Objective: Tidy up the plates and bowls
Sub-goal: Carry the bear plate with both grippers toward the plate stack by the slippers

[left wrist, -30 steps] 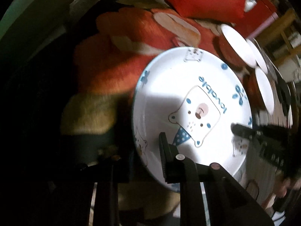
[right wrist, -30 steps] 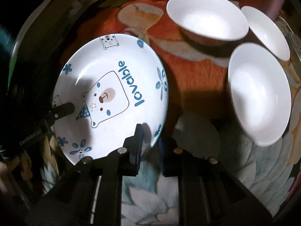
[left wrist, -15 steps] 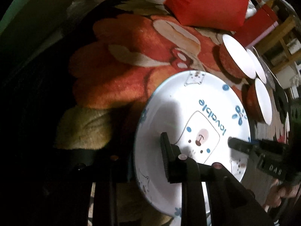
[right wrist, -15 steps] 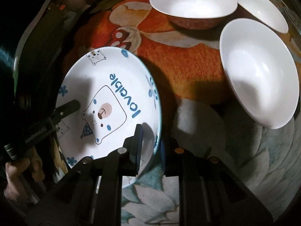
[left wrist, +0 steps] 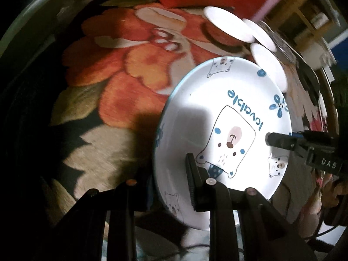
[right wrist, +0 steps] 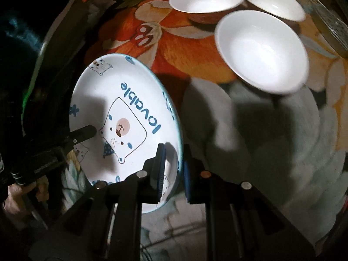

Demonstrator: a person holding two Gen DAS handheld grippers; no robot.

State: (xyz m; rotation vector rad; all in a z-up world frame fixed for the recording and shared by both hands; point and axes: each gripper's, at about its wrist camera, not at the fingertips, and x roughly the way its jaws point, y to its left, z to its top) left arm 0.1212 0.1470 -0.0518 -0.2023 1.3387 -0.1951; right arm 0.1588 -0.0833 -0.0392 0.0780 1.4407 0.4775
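Got the plate (right wrist: 121,117) pinched by both hand-held grippers, left (left wrist: 171,180) and right (right wrist: 173,169); three bowls (right wrist: 261,50) far right, unstacked.

The left gripper (left wrist: 169,182) points steeply down, its 2 jaws clamped on the rim of the bear plate (left wrist: 217,117). The right gripper (right wrist: 173,169) pinches the opposite rim likewise. A hand (right wrist: 15,195) holds the left gripper's handle.
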